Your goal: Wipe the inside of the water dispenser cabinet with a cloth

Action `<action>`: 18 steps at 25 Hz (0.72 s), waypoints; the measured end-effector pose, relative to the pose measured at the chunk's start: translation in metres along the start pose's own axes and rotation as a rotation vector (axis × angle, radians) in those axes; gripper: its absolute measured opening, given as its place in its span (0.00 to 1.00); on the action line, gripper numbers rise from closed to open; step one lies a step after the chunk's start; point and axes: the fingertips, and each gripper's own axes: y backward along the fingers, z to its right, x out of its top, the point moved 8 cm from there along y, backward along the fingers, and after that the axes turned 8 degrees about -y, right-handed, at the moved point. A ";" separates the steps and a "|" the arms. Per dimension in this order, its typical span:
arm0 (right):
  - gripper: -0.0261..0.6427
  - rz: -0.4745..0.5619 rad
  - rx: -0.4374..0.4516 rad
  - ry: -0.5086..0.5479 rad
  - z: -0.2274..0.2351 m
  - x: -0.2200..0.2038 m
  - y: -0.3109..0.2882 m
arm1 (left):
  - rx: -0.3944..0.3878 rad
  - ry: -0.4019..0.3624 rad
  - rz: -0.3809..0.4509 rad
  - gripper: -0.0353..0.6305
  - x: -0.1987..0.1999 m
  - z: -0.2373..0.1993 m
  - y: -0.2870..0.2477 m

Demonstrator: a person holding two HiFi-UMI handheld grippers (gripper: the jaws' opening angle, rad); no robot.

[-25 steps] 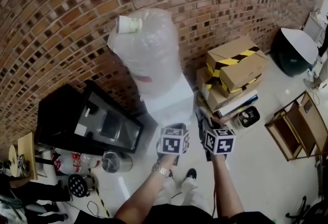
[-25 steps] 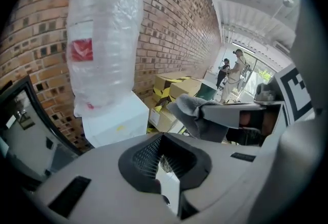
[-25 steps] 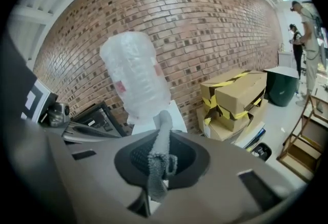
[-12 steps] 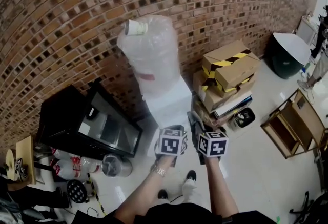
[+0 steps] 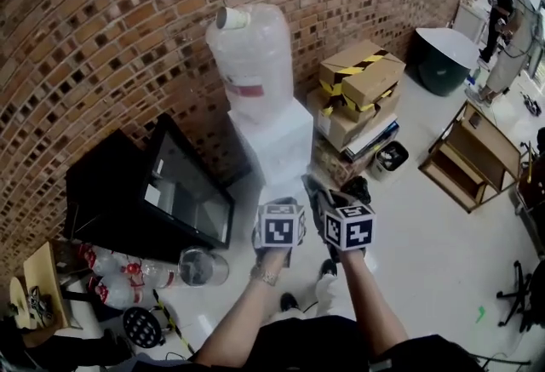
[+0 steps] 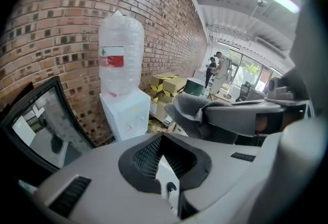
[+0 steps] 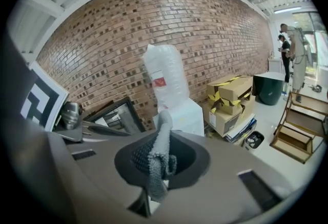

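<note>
L grip (image 6: 165, 169): I've got jaws slightly apart, nothing btwn | R grip (image 7: 152, 174): jaws clamped on grey cloth (image 7: 162, 138), its end sticking up | water dispenser (image 5: 274, 145): white, against brick wall (image 5: 128, 30), ahead of both grips, not touching.

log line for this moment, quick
left gripper: open, empty | right gripper: shut on cloth | water dispenser: ahead, untouched

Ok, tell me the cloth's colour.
Grey. The cloth shows best in the right gripper view.
</note>
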 end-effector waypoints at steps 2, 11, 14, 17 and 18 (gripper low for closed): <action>0.07 -0.002 -0.013 0.009 -0.017 -0.014 0.009 | -0.010 0.007 -0.001 0.05 -0.013 0.000 0.015; 0.07 0.002 -0.004 0.028 -0.043 -0.035 0.022 | 0.056 0.012 0.019 0.05 -0.030 0.000 0.049; 0.07 0.008 -0.007 0.050 -0.045 -0.032 0.024 | 0.082 0.010 0.030 0.05 -0.025 -0.004 0.051; 0.07 0.010 0.011 0.049 -0.043 -0.026 0.024 | 0.082 0.012 0.038 0.05 -0.021 -0.001 0.052; 0.07 0.011 0.012 0.046 -0.041 -0.024 0.023 | 0.081 0.011 0.040 0.05 -0.020 0.000 0.051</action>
